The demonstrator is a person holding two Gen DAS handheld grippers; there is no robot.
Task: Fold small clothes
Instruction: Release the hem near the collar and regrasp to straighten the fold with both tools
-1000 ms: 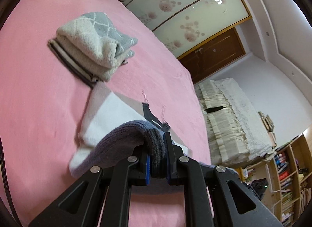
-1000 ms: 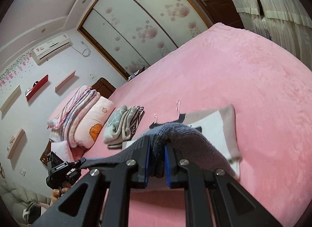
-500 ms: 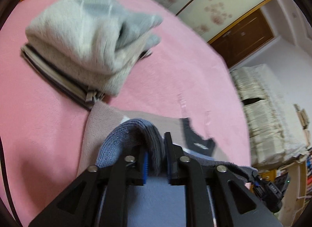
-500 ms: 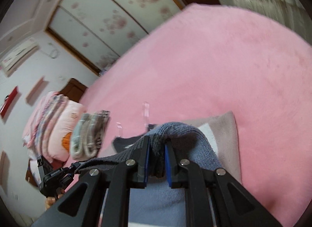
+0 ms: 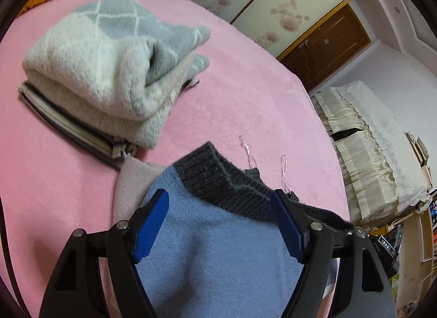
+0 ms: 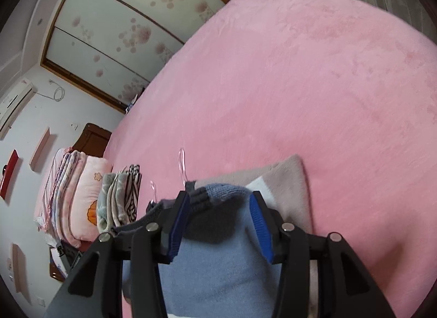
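Note:
A small blue knit sweater (image 5: 218,249) with a dark grey ribbed band (image 5: 218,178) lies folded on the pink bed, its beige and white part (image 5: 131,178) showing underneath. My left gripper (image 5: 220,203) is open, its fingers either side of the blue fabric. In the right wrist view the same sweater (image 6: 218,266) lies under my right gripper (image 6: 220,203), which is open with nothing between its blue pads (image 6: 259,225). Two clear plastic tag loops (image 5: 284,167) lie just beyond the grey band.
A stack of folded clothes (image 5: 109,72), grey-white fleece on top, sits just beyond the sweater on the left. A pink pillow (image 6: 90,195) and folded bedding (image 6: 62,189) lie at the bed's head. Open pink bed (image 6: 314,85) stretches to the right. A sofa (image 5: 368,154) stands off the bed.
Both grippers were shut on the grey edge of the sweater, carried it forward over the garment and lowered it, and have now opened and let it go.

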